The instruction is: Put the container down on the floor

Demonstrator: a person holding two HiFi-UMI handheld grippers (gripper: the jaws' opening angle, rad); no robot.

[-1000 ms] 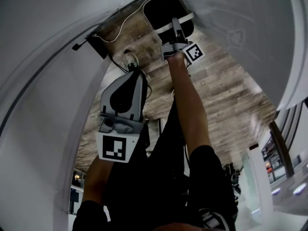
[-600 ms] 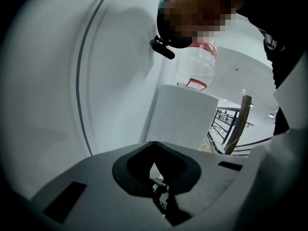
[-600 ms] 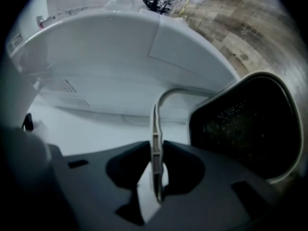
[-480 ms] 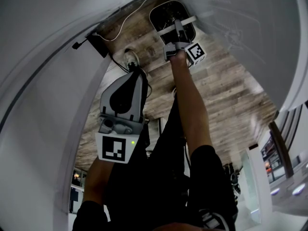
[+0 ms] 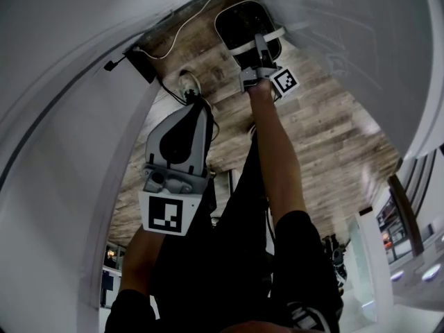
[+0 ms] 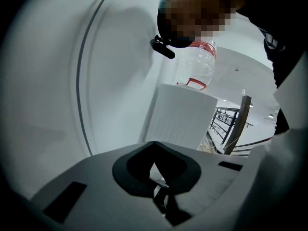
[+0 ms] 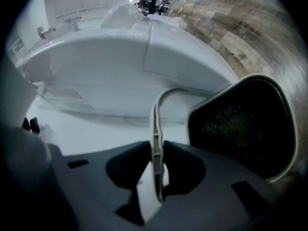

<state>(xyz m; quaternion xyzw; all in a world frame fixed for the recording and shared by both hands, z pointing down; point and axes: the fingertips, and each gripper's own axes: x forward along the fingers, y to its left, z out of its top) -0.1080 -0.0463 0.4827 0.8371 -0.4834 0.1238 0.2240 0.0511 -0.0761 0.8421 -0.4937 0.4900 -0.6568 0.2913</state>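
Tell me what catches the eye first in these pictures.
At the top of the head view, the right gripper has its jaws clamped on the thin white handle of a dark container, with the wood-plank floor behind it. Nearer the camera, the left gripper holds nothing, close to a white wall.

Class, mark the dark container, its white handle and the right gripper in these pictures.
dark container (image 7: pixel 245 124): right gripper view, its dark middle.
white handle (image 7: pixel 156 112): right gripper view, strip above the jaws.
right gripper (image 7: pixel 157 150): right gripper view, midway between fingertips.
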